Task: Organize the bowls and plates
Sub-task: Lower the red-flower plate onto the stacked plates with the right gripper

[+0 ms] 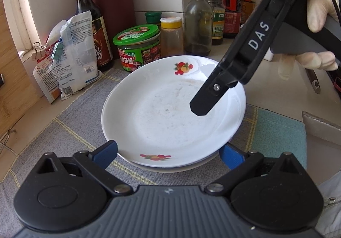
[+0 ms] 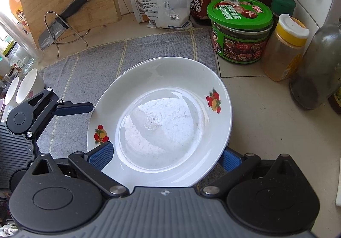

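White china with fruit decals, the plate (image 2: 162, 118) sits atop another plate (image 1: 181, 168) on a grey woven mat (image 2: 102, 61) on the counter. The left gripper (image 1: 168, 152) is spread wide, blue pads either side of the stack's near rim, not pinching it. The right gripper (image 2: 164, 153) is likewise open, its fingers flanking the plate's edge. Bare mat lies to the left; jars crowd the far side: a green-lidded sauce jar (image 2: 239, 29) and a yellow-capped spice shaker (image 2: 283, 46) holding powder. Two white bowls (image 2: 23, 86) stand beyond the mat.
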### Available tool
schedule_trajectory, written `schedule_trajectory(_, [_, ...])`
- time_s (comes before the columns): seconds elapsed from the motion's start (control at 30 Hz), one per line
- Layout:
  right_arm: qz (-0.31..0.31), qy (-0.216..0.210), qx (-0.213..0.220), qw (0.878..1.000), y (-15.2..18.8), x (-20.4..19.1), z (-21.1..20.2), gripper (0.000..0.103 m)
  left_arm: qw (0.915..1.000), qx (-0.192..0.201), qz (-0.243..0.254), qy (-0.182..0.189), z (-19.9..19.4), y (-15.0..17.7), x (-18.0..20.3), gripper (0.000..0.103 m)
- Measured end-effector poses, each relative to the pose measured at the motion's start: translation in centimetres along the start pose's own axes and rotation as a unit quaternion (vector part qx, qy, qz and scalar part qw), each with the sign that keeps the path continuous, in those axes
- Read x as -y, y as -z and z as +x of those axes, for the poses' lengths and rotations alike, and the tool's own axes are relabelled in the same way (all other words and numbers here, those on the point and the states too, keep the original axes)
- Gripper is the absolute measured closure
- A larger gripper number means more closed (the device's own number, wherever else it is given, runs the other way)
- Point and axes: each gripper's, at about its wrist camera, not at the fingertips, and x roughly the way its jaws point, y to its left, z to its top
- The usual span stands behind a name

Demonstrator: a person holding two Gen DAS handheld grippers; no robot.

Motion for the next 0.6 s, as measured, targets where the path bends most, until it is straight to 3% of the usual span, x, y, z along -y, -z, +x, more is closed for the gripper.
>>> schedule_trajectory(0.6, [-0.013, 0.028, -0.006, 0.999, 0.4, -0.59, 0.23, 0.0, 0.9999, 0.003, 0.016, -0.001, 0.19, -0.1, 0.39, 0.001])
